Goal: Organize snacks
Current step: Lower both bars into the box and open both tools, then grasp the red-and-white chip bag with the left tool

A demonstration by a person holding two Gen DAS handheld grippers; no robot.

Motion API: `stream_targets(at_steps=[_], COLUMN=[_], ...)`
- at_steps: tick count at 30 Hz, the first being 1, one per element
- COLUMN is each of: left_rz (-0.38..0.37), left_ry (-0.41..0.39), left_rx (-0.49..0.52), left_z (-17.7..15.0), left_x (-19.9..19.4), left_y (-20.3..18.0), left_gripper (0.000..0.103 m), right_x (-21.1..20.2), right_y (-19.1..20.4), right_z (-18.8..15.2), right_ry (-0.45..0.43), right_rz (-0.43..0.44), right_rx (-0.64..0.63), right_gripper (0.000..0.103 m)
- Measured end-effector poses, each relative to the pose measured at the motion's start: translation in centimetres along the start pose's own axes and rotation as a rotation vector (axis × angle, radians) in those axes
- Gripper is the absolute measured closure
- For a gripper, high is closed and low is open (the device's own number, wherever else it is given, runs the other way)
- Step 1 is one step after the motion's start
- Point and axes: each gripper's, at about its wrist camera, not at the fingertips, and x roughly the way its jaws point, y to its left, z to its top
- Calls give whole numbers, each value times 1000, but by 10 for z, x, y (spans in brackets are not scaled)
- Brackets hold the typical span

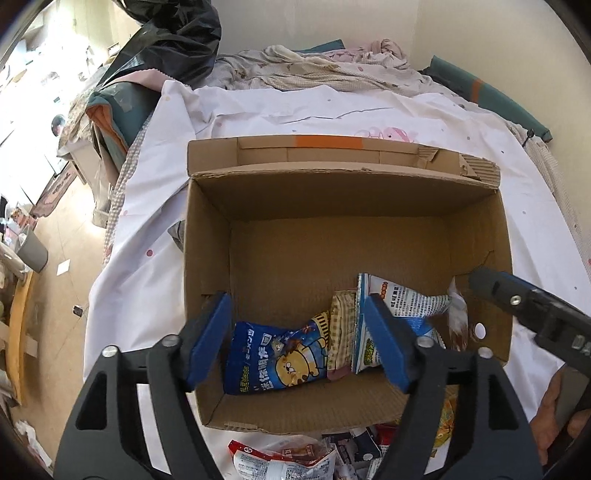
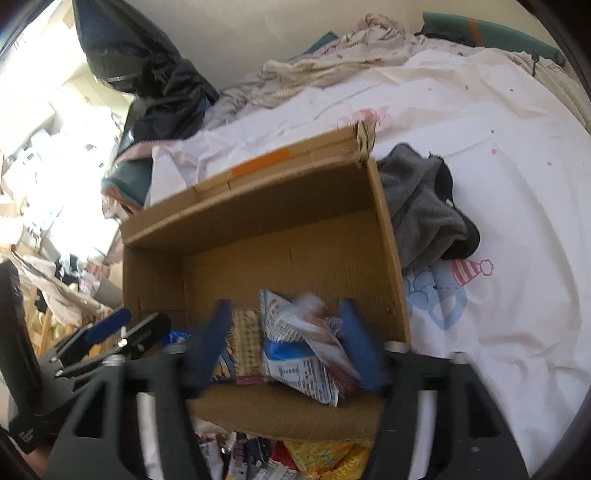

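White bedding with small printed dots is spread over a bed, and an open cardboard box is set on it. Crumpled bedclothes are heaped toward twelve o'clock in the left wrist view, and a black bag is seen at eleven o'clock. Inside the box, against its near wall, several snack packets are laid: a blue packet with a cartoon bear, a checked packet just beside it, and a blue-and-white packet toward three o'clock. The left claw is held released above the blue packet, its blue pads spread apart and pressing on nothing. The right claw is likewise released, with the blue-and-white packet lying loose between its blurred pads. More packets are left on the bed at six o'clock, outside the box. A grey garment is bunched against the box's side at two o'clock in the right wrist view.
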Motion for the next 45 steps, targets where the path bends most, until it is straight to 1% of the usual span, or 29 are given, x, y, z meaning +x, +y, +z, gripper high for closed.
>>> stream_targets(at_steps=[11,16,21,25,28,31,34,38,40,42,45], left_rz=[-24,2,-3,-20,-27,-43,-74,-111,-131,-155,-137], left_ry=[-25,-49,-35,-7,32,93,170,285,350,380,397], left_rx=[-41,-37,-87,-119,-127,-165,-196,-209,-207,-187,-143], left_z=[-4,-11,-23,-38,-53,-70,-94,-125,-138,-146,-151], left_x=[-18,-35,-45,-51,-53,-49,-43,-26,-14,-5,3], left_y=[17,31,51,63,69,74,73,63,55,46,34], left_gripper=[28,28,28,28,28,28,28,28,28,27,22], right_x=[-12,-27,-41,-50,-55,-60,-64,-62,-60,-59,-60], right_y=[3,5,8,6,3,0,-4,-13,-20,-25,-29], right_z=[2,-8,-21,-35,-48,-61,-73,-91,-99,-104,-106], right_ry=[-11,-10,-4,5,27,50,66,101,125,138,143], right_rz=[27,49,44,36,43,43,44,38,34,33,19], right_rx=[15,34,34,42,68,84,108,142,170,196,193], right_gripper=[28,28,27,27,27,27,27,27,27,27,27])
